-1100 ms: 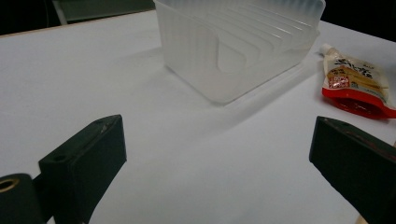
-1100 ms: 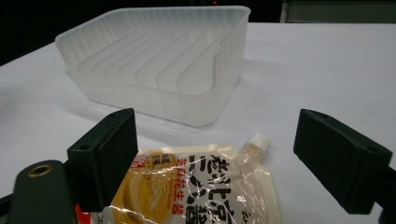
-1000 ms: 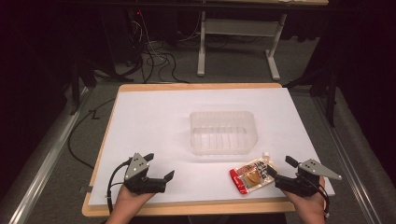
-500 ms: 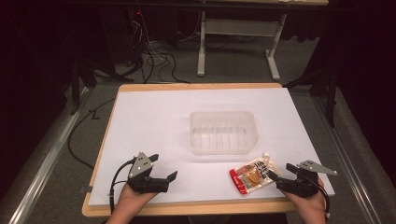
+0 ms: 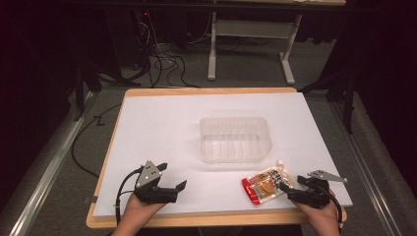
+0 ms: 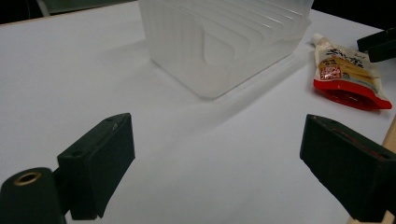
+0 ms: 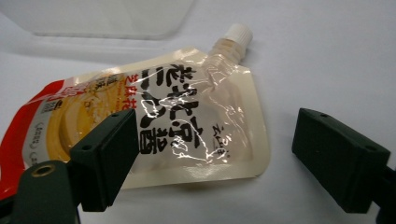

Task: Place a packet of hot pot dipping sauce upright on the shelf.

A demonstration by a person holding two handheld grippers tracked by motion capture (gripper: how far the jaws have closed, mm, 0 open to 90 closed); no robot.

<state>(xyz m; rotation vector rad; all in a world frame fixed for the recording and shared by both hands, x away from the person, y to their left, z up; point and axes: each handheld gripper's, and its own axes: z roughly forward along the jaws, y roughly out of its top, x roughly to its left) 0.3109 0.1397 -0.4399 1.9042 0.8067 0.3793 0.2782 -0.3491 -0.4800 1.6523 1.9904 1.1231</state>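
A spouted food pouch (image 5: 265,184), red and tan with a white cap, lies flat near the table's front right. My right gripper (image 5: 291,185) is open just right of it, low over the table. In the right gripper view the pouch (image 7: 154,126) fills the gap, its corner between the wide-apart jaws, the left jaw over its printed face. A clear plastic tub (image 5: 235,139) stands empty at mid-table. My left gripper (image 5: 173,177) rests open at the front left with nothing in it. The left gripper view looks at the tub (image 6: 224,42) and the pouch (image 6: 348,70).
A white sheet (image 5: 162,128) covers the wooden table (image 5: 206,91). Past the far edge are cables on the floor (image 5: 162,64) and a white desk frame (image 5: 246,34). The table's front edge (image 5: 211,219) runs just under both hands.
My right gripper has slid slightly left and lower, closer to the pouch. The left gripper has barely moved. Pouch and tub stay put.
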